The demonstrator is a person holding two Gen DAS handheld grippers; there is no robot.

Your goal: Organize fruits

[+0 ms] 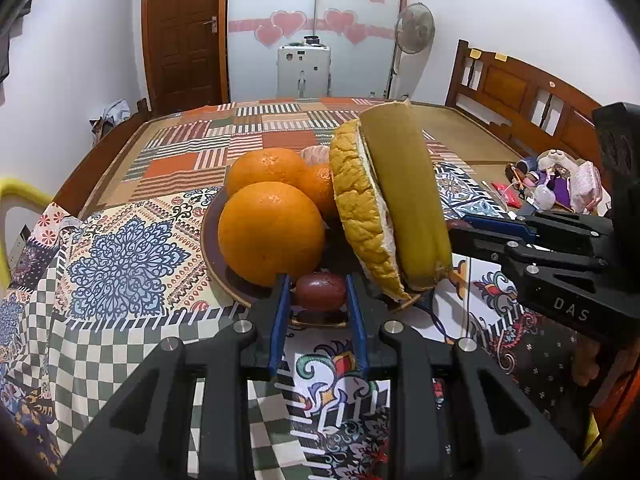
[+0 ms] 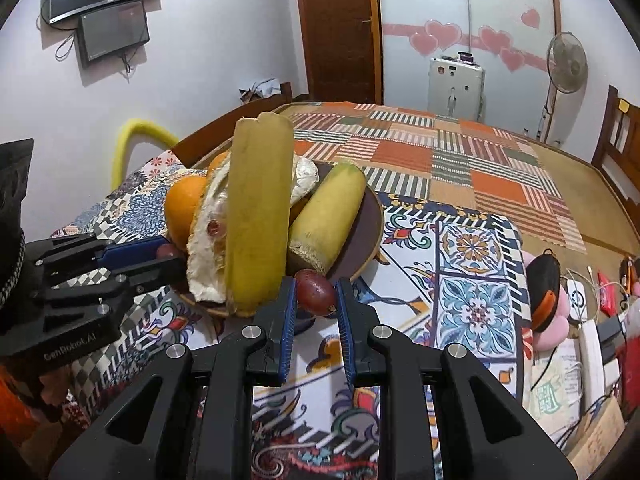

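A brown plate (image 1: 212, 256) holds three oranges (image 1: 270, 232), a pomelo peel piece (image 1: 360, 208) and a banana piece (image 1: 404, 196) standing on end. My left gripper (image 1: 319, 294) is shut on a dark red grape (image 1: 320, 291) at the plate's near rim. In the right wrist view the plate (image 2: 366, 240) also holds a second banana piece (image 2: 328, 216) lying down beside the upright banana piece (image 2: 258, 216). My right gripper (image 2: 316, 294) is shut on another dark red grape (image 2: 315, 291) at the plate's near edge. The right gripper body (image 1: 560, 264) shows in the left wrist view.
The plate sits on a patterned cloth (image 1: 128, 256) over a bed with a patchwork cover (image 2: 460, 152). A wooden headboard (image 1: 520, 88), clutter of toys and cables (image 2: 580, 304), a yellow chair back (image 2: 136, 136) and a fan (image 2: 566, 64) surround it.
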